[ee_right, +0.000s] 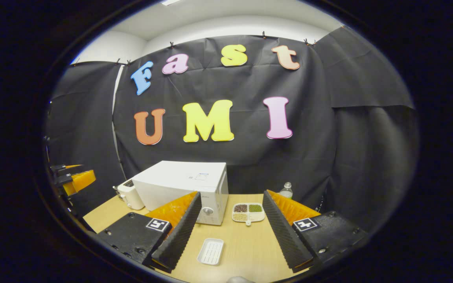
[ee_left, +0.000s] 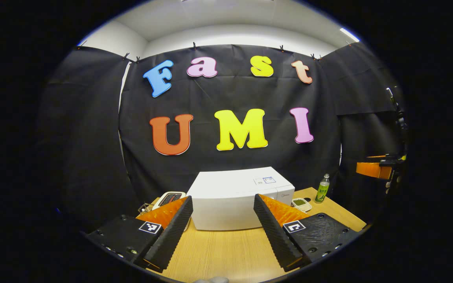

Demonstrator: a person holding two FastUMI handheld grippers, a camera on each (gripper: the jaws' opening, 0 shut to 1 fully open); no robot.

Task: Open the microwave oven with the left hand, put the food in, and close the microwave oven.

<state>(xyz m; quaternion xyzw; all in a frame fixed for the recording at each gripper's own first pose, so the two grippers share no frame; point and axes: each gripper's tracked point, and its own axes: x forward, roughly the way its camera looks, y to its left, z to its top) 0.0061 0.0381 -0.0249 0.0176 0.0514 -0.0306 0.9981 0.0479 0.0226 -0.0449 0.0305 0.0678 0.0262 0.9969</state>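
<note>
Both tongs hover level above the table (ee_right: pixel 246 243), left tongs (ee_left: pixel 223 220) and right tongs (ee_right: pixel 231 220) spread wide, facing the microwave (ee_left: pixel 226 196).

I see the microwave (ee_right: pixel 183 188) standing on the table (ee_right: pixel 246 243), close to the cloth wall behind it, its door shut. A toaster (ee_right: pixel 130 195) sits just beside it on its left. To its right lies a divided dish (ee_right: pixel 248 212) with food in its compartments, and a bottle (ee_right: pixel 286 190) stands behind that dish, near the wall. A small tray (ee_right: pixel 210 251) lies in front of the microwave, nearer to me.
</note>
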